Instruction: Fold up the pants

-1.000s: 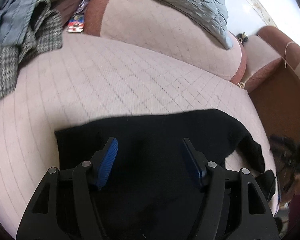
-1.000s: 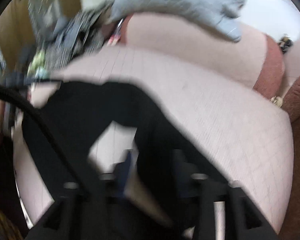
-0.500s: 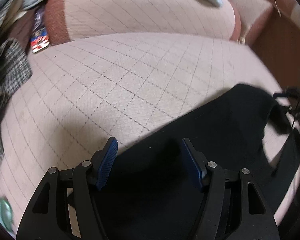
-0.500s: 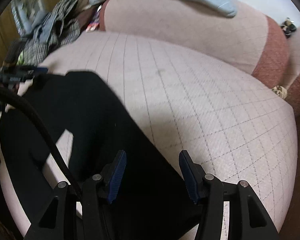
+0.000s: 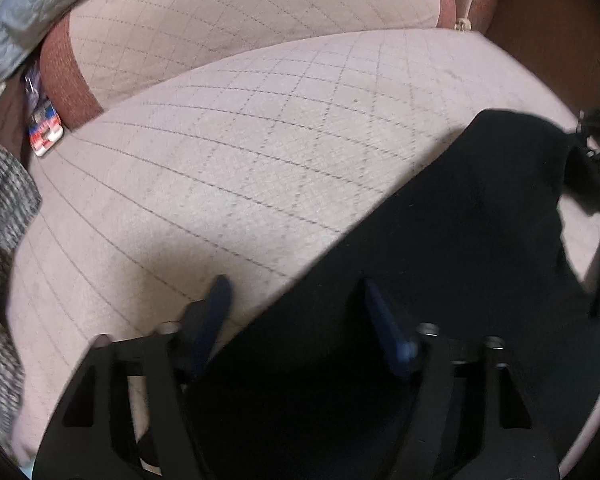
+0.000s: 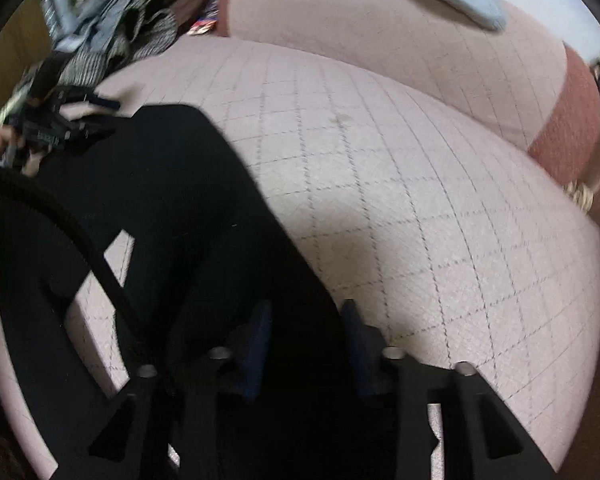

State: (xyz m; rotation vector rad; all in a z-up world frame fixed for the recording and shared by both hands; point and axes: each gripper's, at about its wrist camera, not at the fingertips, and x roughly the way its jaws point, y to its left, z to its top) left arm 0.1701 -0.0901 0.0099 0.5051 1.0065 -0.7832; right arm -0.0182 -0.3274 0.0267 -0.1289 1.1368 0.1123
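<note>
Pants (image 5: 440, 248), black, lie spread on the pink quilted sofa seat (image 5: 228, 168). Left gripper (image 5: 296, 312) hangs over their edge, fingers spread, nothing between them. Right gripper (image 6: 304, 336) has its fingers narrower; whether they pinch the cloth cannot be told. Beyond the pants, checked clothes (image 6: 112, 36) are piled against the sofa's backrest.
</note>
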